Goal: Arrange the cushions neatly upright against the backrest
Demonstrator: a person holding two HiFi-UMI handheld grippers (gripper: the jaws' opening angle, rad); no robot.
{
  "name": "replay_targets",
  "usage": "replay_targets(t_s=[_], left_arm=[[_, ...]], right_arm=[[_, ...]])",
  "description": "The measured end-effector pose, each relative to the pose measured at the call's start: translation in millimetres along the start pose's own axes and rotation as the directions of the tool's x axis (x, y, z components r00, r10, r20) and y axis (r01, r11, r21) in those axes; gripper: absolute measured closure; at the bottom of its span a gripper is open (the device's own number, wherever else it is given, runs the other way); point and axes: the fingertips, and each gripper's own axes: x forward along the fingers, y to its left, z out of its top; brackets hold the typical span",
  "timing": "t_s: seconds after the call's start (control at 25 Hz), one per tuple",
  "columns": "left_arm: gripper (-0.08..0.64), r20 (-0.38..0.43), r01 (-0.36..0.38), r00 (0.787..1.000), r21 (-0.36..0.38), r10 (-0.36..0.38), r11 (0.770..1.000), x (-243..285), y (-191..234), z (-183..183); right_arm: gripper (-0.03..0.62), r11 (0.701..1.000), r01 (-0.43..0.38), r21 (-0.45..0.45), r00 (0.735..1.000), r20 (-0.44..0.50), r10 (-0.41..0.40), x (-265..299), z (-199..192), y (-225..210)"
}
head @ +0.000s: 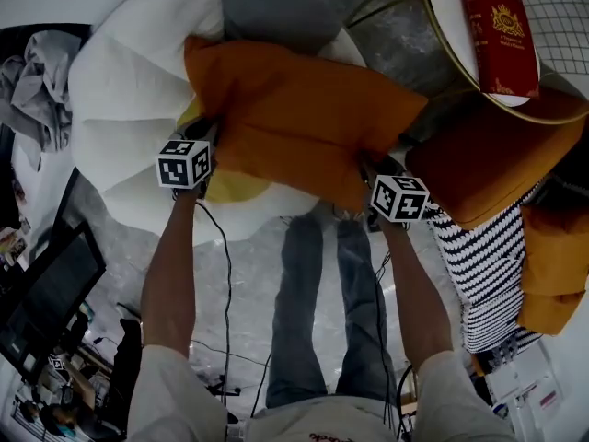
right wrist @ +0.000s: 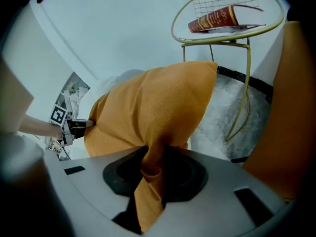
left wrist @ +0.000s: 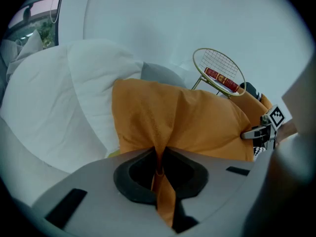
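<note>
An orange cushion (head: 294, 118) hangs flat over the white padded seat (head: 129, 109), held by two of its edges. My left gripper (head: 210, 138) is shut on the cushion's left edge; in the left gripper view a fold of orange cloth (left wrist: 187, 122) is pinched at the gripper (left wrist: 159, 169). My right gripper (head: 370, 175) is shut on the right edge, with bunched fabric (right wrist: 153, 112) clamped in the gripper (right wrist: 153, 169). A grey cushion (head: 276, 7) leans at the seat's back. A yellow cushion (head: 230, 187) peeks out beneath the orange one.
At the right lie another orange cushion (head: 488, 164), a black-and-white striped cushion (head: 488, 265) and a further orange one (head: 552, 265). A round wire side table (head: 433, 12) carries a red book (head: 497, 30). The person's legs stand on the marbled floor (head: 248, 274).
</note>
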Motion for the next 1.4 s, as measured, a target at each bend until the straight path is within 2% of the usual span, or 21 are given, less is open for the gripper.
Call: replay_targets(t_s=[0.36, 0.52, 0.72, 0.92, 1.04, 1.16, 1.4], left_arm=[[0.515, 0.077, 0.024, 0.997, -0.022, -0.023, 0.999, -34, -21, 4], [0.515, 0.132, 0.023, 0.991, -0.067, -0.014, 0.997, -57, -36, 5], [0.515, 0.173, 0.023, 0.985, -0.075, -0.010, 0.997, -70, -50, 17], [0.515, 0.226, 0.000, 0.974, -0.128, 0.029, 0.992, -92, -43, 14], [0.514, 0.257, -0.040, 0.962, -0.189, 0.088, 0.981, -120, -23, -4], [0.514, 0.279, -0.084, 0.947, -0.260, 0.158, 0.962, -149, 2, -29], [0.514, 0.286, -0.155, 0.913, -0.417, 0.291, 0.896, -213, 48, -97]], right_arm=[[0.495, 0.996, 0.001, -0.084, 0.998, 0.065, 0.005, -35, 23, 8], [0.494, 0.992, 0.006, -0.129, 0.996, 0.091, 0.006, -61, 35, 14], [0.494, 0.984, 0.008, -0.180, 0.994, 0.111, 0.013, -78, 57, 12], [0.494, 0.969, -0.022, -0.246, 0.993, 0.108, 0.050, -77, 75, 28], [0.494, 0.948, -0.062, -0.312, 0.991, 0.096, 0.097, -63, 84, 58], [0.492, 0.914, -0.115, -0.388, 0.987, 0.062, 0.151, -44, 91, 96], [0.491, 0.820, -0.232, -0.523, 0.969, -0.049, 0.243, -3, 90, 187]])
